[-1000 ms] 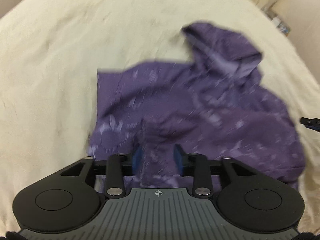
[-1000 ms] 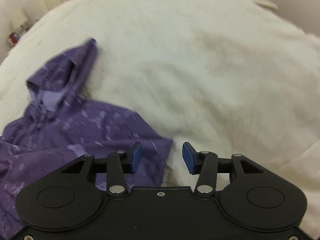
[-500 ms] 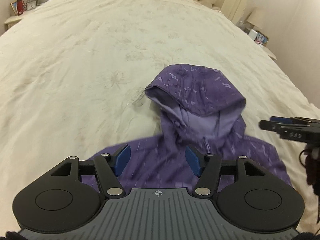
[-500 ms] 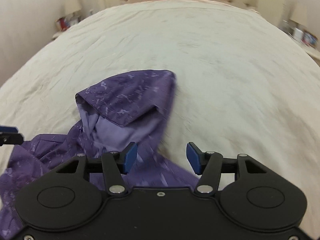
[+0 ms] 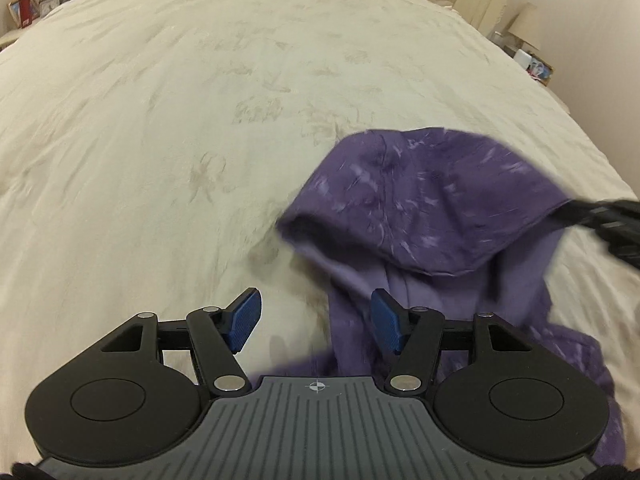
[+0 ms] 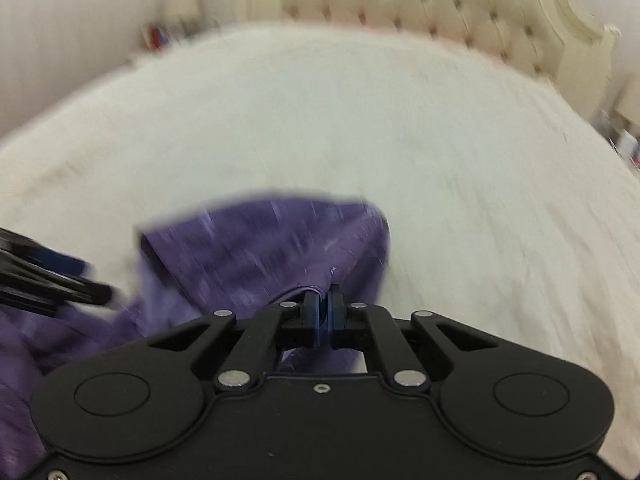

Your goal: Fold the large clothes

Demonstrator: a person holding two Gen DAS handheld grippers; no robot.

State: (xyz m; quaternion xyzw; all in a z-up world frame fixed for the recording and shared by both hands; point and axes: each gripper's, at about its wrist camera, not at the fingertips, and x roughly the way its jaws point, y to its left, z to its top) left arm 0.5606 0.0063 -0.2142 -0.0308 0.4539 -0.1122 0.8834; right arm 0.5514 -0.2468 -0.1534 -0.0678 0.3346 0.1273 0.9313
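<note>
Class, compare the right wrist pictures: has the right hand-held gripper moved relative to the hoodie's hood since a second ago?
Yes. It has swung over from the hoodie's hem corner to the hood, toward the headboard, and the right hand-held gripper has just closed on the hood's edge.

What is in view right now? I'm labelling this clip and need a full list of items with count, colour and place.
hoodie: one, purple with pale flecks, on the bed, hood toward the headboard
bedspread: one, cream, covering the bed
headboard: one, cream, tufted, at the far end of the bed
lamp: one, cream shade, on the right beside the bed
picture frames: a few, small, on the left beside the bed
left gripper: one, black with blue pads, open over the hoodie's left edge
right gripper: one, black, shut on the hood's rim
</note>
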